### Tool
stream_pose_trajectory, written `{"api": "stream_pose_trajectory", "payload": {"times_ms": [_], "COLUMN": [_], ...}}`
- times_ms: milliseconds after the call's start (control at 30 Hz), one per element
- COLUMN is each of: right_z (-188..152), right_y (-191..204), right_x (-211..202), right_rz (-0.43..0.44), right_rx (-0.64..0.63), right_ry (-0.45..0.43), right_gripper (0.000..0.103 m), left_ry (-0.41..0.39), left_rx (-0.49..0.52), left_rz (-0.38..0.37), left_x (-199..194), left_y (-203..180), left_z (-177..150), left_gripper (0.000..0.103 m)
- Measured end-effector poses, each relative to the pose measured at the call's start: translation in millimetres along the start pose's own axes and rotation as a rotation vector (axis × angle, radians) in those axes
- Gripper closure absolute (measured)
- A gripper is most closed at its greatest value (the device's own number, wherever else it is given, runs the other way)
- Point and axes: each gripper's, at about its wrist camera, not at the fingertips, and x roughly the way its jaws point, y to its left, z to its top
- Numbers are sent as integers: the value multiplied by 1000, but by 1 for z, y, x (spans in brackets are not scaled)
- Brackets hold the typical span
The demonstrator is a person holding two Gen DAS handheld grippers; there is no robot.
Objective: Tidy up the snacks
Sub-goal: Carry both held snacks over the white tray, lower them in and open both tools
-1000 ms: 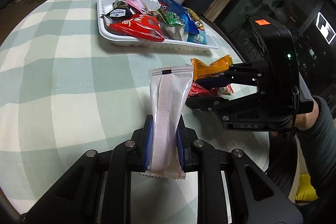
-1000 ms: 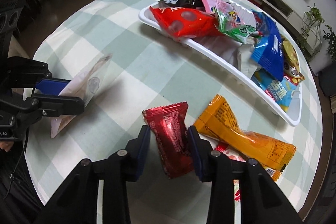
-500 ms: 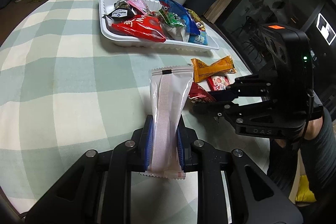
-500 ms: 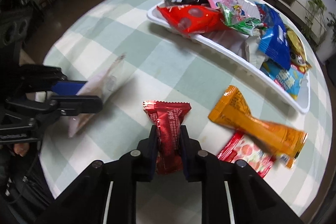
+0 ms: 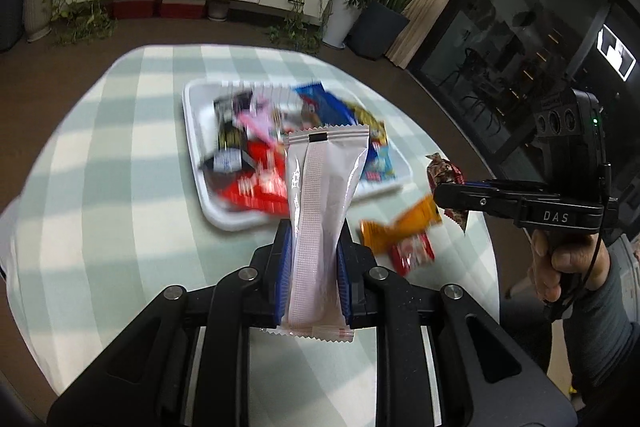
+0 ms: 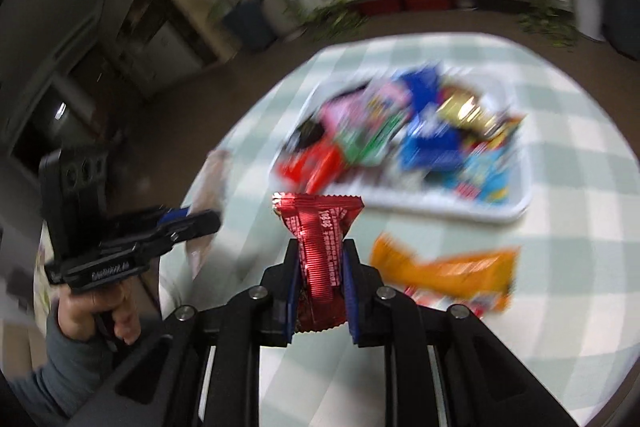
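Both light, crinkly and probably slippery, the long white foil sachet [image 5: 320,227] stays pinched mid-length in the left gripper [image 5: 313,259], the small red foil snack packet [image 6: 320,251] likewise in the right gripper [image 6: 320,269].

Dim indoor light, heavy motion blur, fisheye-bent edges.
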Motion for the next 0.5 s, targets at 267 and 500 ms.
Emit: {"api": "stream_pose_trajectory", "payload": {"times_ms": [267, 500], "right_z": [78, 111], "right_y": [-12, -27], "right_x": [21, 75], "right_rz": [-49, -89], "right_rx": [60, 103], "right_ry": [-30, 30], "right_gripper": [82, 82], "left_ry": [25, 54], "left_rx": [24, 8], "left_rz": [112, 169], "left_x": [52, 90], "left_y": [0, 17], "left_z": [78, 91], "left_gripper": [85, 85]}}
